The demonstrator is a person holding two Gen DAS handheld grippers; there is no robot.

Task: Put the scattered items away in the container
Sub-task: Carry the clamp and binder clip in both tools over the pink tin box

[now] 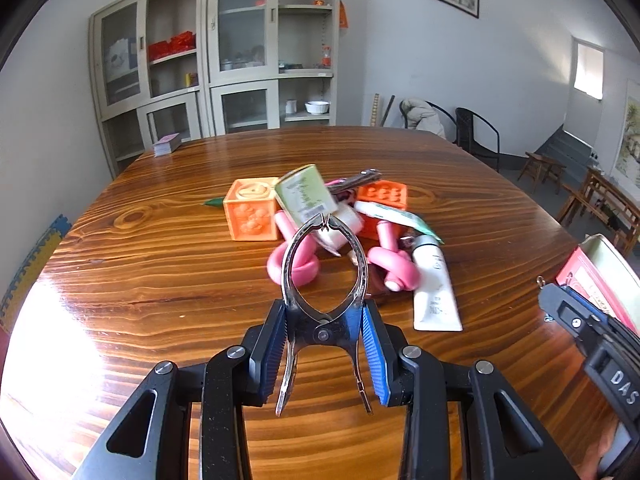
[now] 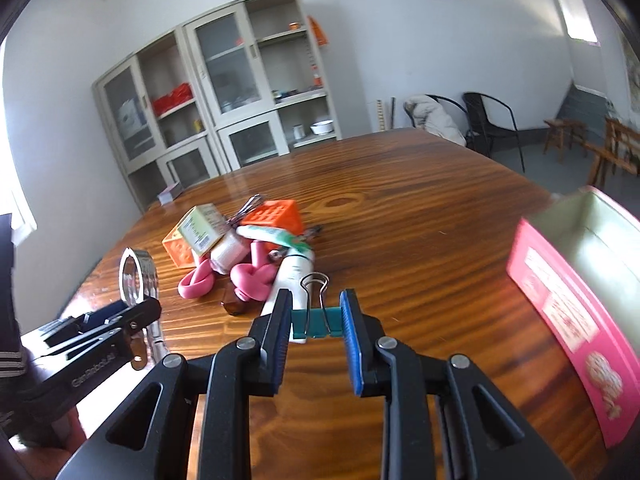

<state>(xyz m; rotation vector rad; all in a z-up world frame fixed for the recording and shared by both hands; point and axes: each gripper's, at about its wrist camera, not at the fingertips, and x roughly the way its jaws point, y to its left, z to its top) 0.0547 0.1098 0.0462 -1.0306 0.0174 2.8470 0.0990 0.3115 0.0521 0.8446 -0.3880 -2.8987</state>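
Two items in hand, most still piled

Our left gripper (image 1: 324,344) pinches a clamp (image 1: 325,280), our right gripper (image 2: 316,320) a clip (image 2: 316,322); pile (image 1: 320,220) mid-frame, tin (image 2: 580,280) at right looks empty.

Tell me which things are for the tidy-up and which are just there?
For the job: metal clamp in the left hand-held gripper, teal binder clip in the right hand-held gripper, orange blocks, pink knots, white tube, pink tin.
Just there: cabinet, chairs, card deck.
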